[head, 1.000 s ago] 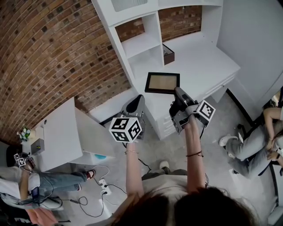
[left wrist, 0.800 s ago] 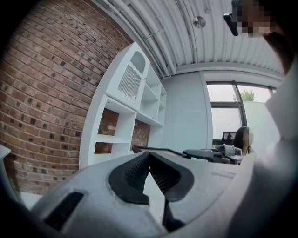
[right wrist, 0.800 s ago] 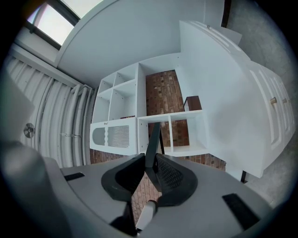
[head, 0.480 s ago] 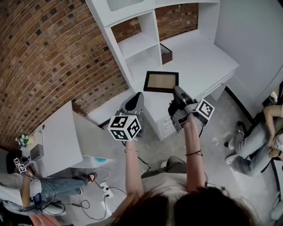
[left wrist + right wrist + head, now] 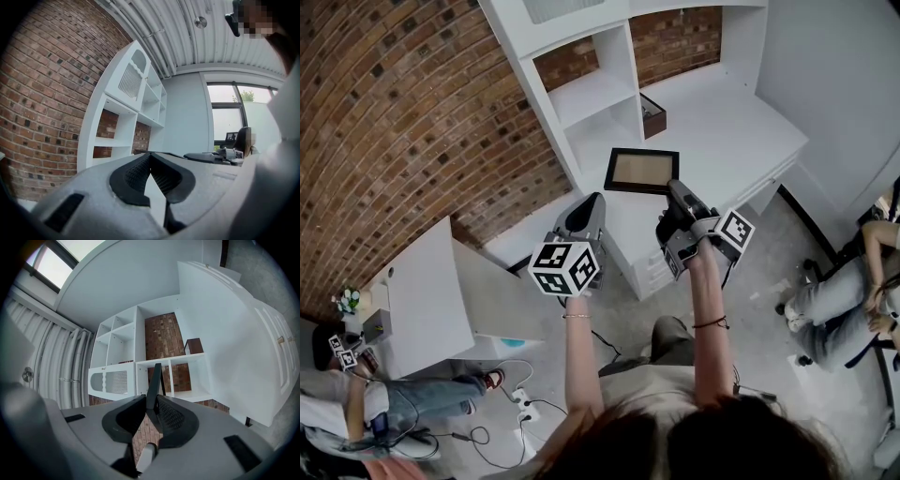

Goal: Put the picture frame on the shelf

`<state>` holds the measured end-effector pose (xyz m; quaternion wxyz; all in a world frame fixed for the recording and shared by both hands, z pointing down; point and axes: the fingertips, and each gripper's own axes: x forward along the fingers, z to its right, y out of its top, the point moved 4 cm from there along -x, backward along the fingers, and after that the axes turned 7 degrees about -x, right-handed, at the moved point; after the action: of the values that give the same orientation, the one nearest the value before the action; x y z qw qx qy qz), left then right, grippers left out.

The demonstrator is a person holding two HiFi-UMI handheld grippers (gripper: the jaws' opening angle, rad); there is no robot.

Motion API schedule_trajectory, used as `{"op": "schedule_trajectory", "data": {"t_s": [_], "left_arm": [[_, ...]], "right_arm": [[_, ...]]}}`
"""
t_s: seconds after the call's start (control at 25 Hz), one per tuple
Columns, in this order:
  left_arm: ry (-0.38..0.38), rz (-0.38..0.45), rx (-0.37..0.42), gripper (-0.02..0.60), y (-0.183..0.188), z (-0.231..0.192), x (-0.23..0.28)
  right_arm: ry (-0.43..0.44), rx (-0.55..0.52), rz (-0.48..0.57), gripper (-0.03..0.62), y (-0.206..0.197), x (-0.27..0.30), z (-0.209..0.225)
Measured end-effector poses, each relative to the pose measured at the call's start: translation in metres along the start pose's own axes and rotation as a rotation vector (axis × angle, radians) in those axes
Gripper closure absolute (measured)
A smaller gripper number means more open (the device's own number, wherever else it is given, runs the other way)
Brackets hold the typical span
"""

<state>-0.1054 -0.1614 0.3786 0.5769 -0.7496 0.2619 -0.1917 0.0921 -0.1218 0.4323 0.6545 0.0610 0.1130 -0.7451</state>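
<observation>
**Picture frame held in front of the shelf unit**

The right gripper clamps its jaws on the near edge of the dark picture frame. The frame hangs in front of the white shelf unit, over the desktop joined to it, and sits in none of its compartments. The left gripper, jaws pressed together on nothing, hovers further out from the shelf unit. A small dark box sits at the unit's base, beyond the frame.
</observation>
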Motion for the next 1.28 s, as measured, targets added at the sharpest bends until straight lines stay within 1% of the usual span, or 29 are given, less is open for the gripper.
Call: {"op": "schedule_trajectory", "data": {"t_s": [0.32,0.48,0.72,1.12,1.28], "left_arm": [[0.029,0.015,0.008,0.571,-0.001,-0.009,0.009],[0.04,0.029,0.018,0.571,-0.001,-0.01,0.01],[0.095,0.034,-0.007,0.571,0.011,-0.038,0.043],[0.132,0.023,-0.02,0.571,0.007,-0.051,0.084],[0.161,0.022,-0.029,0.571,0.009,-0.059,0.096]], "right_arm": [[0.007,0.014,-0.026,0.519,0.007,0.018,0.011],[0.026,0.019,-0.041,0.519,0.008,0.027,0.011],[0.01,0.055,-0.086,0.519,0.026,0.076,0.021],[-0.003,0.081,-0.136,0.519,0.051,0.118,0.038],[-0.004,0.092,-0.166,0.519,0.058,0.138,0.041]]}}
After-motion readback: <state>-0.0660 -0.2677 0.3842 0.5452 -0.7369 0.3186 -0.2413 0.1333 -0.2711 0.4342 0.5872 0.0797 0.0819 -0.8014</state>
